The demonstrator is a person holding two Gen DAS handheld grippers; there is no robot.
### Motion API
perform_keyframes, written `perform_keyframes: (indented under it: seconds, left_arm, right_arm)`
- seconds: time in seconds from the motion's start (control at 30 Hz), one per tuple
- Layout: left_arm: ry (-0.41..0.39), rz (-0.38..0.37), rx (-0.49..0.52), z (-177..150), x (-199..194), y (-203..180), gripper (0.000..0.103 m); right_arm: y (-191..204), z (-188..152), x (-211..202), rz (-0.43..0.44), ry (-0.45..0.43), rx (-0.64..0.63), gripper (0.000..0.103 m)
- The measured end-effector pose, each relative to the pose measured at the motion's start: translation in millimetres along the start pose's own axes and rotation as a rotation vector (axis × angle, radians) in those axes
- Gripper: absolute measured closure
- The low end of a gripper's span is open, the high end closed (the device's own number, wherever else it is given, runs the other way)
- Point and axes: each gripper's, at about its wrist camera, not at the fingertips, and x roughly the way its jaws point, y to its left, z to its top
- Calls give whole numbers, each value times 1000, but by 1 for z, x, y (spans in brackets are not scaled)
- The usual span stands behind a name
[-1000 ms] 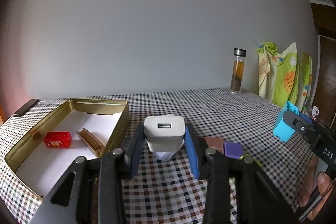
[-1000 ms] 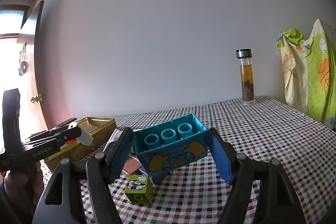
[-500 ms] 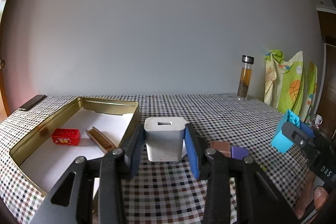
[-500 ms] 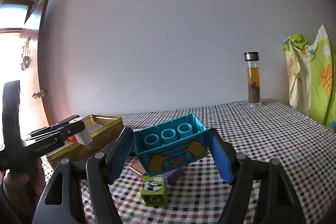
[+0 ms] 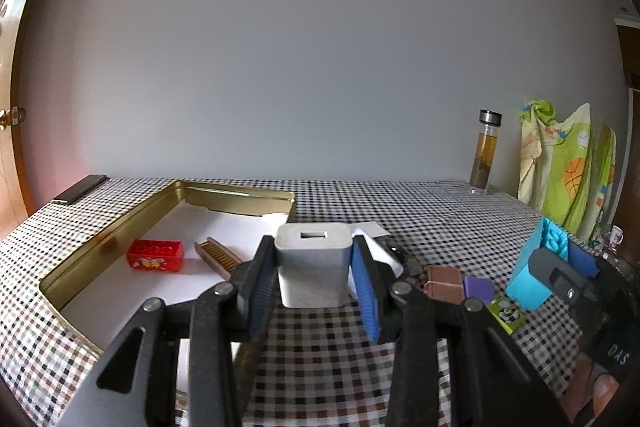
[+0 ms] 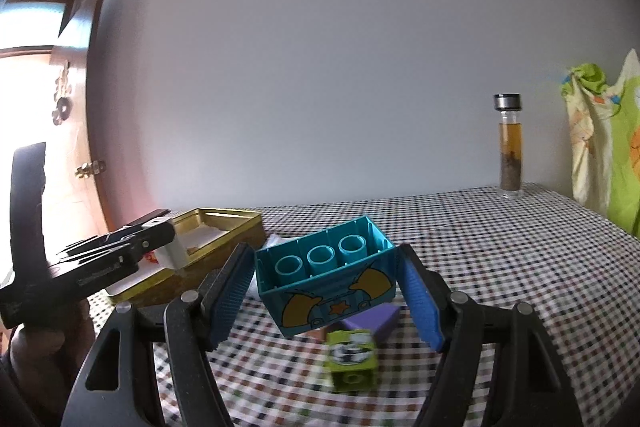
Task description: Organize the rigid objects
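Observation:
My left gripper (image 5: 314,281) is shut on a white USB charger (image 5: 313,263) and holds it above the table, just right of the gold tin (image 5: 120,223). The tin holds a red brick (image 5: 155,255) and a brown comb (image 5: 219,259). My right gripper (image 6: 326,293) is shut on a teal toy brick (image 6: 326,287), held tilted with its hollow underside up. Below it lie a green brick (image 6: 352,357) and a purple block (image 6: 374,319). The left gripper with the charger (image 6: 172,253) shows at the left of the right wrist view, by the tin (image 6: 224,227).
Brown tiles (image 5: 444,281), a purple block (image 5: 478,287) and a green brick (image 5: 506,315) lie right of centre on the checkered cloth. A glass bottle (image 5: 485,153) stands at the back right beside a green-yellow cloth (image 5: 568,167). A phone (image 5: 80,189) lies at the back left.
My left gripper has lifted the charger and moved closer to the tin. My right gripper has carried the teal brick to the left, over the green brick.

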Motion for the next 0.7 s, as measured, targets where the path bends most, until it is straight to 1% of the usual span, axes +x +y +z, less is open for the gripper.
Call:
perform_keyframes:
  seconds: [0.3, 0.7]
  left_arm:
    - [2, 11, -30, -1, -3, 16, 66]
    - [8, 26, -41, -1, -6, 29, 66]
  right_arm:
    - [31, -3, 12, 67, 27, -46, 29]
    - [43, -1, 24, 107, 56, -52, 29]
